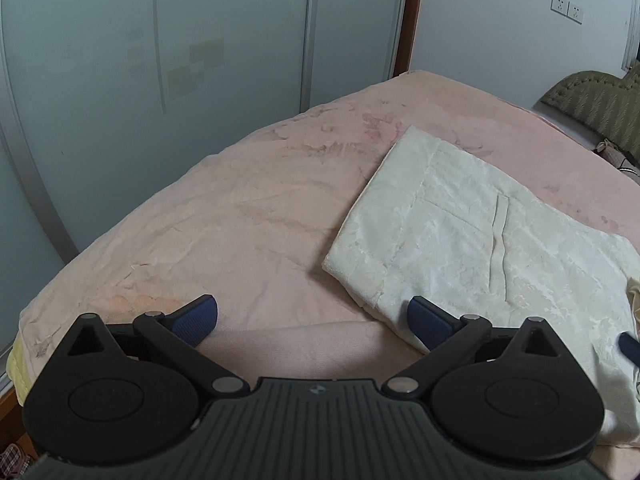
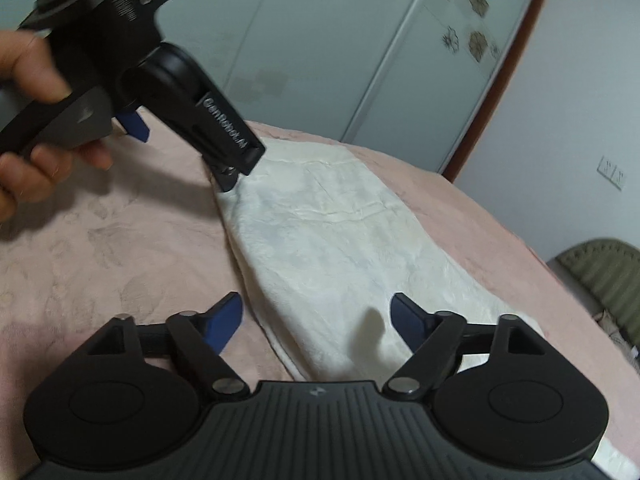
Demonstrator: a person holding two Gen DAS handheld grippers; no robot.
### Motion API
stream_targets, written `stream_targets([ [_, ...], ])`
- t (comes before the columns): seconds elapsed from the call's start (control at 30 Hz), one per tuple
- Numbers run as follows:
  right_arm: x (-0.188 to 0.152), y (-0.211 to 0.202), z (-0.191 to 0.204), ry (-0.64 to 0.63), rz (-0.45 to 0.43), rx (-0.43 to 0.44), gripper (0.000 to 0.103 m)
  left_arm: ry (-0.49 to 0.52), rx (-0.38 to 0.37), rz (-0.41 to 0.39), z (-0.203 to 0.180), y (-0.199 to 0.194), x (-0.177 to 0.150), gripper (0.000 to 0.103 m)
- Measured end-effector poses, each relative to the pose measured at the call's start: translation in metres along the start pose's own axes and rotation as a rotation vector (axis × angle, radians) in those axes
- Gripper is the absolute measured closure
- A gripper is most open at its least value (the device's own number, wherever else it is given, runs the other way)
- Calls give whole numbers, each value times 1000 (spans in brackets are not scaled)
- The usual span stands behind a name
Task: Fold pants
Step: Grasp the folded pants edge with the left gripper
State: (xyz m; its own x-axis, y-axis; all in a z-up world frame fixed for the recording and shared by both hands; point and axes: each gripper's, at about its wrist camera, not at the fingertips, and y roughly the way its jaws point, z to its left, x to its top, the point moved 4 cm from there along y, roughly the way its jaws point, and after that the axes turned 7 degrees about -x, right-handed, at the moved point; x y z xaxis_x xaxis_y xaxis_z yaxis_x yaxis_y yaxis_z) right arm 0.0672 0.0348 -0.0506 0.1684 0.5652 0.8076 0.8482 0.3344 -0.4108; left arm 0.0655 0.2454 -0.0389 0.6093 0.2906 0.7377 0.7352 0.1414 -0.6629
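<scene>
Cream-white pants lie folded into a flat oblong on the pink blanket. My left gripper stands open above the blanket; its right fingertip hovers over the near left corner of the pants, and nothing is between the pads. In the right wrist view the pants stretch away from my right gripper, which is open over their near end. A small raised flap of cloth stands between its pads, untouched. A hand holds the left gripper at the pants' far left corner.
Frosted sliding wardrobe doors run behind the bed. The bed's left edge drops off near the left gripper. A green padded headboard and wall sockets are at the right. Pink blanket lies bare left of the pants.
</scene>
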Motion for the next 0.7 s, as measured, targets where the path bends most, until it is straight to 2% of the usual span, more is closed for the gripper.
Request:
stream_targets([
  [0.07,0,2,0,-2,1,-23,4,9,4,-3,-1,0,0,0],
  [0.4,0,-4,12,-84,-32,-99,0,-23,-12,-7,2,5,0,0],
  [0.7,3,-7,20,-160,-73,-120,0,-33,-15,-24,4,2,-1,0],
])
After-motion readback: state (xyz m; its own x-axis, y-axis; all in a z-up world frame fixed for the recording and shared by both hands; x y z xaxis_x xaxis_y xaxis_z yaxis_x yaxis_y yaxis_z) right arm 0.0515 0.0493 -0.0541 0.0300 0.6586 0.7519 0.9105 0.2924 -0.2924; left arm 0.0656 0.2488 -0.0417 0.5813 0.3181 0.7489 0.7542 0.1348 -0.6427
